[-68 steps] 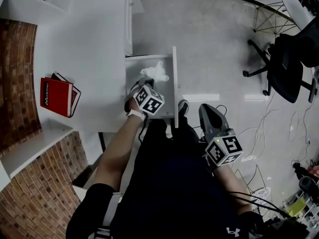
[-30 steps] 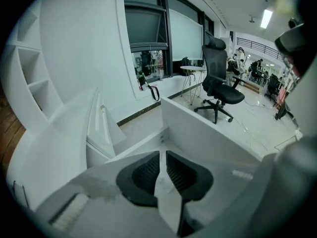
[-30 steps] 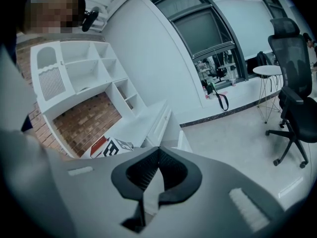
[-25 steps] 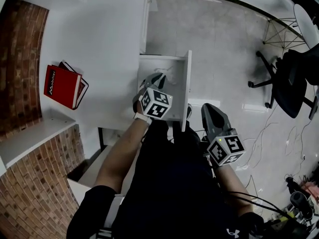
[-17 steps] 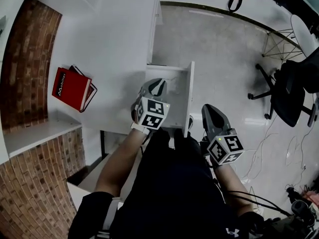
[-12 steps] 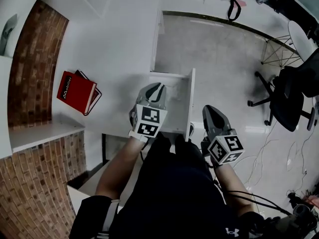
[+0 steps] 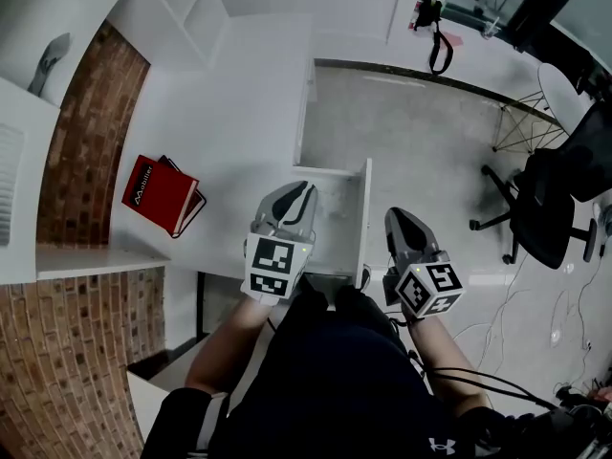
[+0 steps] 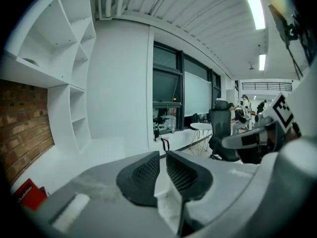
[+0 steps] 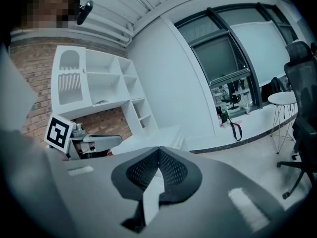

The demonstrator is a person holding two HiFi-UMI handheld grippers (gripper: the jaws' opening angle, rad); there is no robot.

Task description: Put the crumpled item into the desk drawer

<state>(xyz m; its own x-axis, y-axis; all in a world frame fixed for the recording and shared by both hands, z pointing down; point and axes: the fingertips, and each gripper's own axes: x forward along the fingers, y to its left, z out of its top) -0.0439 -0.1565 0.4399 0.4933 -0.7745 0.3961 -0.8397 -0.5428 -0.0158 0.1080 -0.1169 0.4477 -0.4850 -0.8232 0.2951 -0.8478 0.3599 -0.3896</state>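
Observation:
The white desk drawer (image 7: 364, 208) stands pulled out from the desk (image 7: 239, 151), its front panel toward me. No crumpled item shows in any view; the left gripper covers part of the drawer's inside. My left gripper (image 7: 298, 187) hovers over the drawer's left edge. In its own view (image 8: 163, 155) the pads stand a sliver apart with nothing between them, and it points level across the room. My right gripper (image 7: 397, 216) hangs to the right of the drawer front. Its pads (image 9: 171, 170) meet at the tips and it is empty.
A red book (image 7: 158, 194) lies on the desk to the left, also low in the left gripper view as a red book (image 8: 27, 195). White shelves (image 9: 94, 90) and a brick wall back the desk. A black office chair (image 7: 545, 199) stands on the floor to the right.
The left gripper has risen out of the drawer and tilted up to level. The white crumpled item seen in the drawer earlier is out of sight. The right gripper barely moved.

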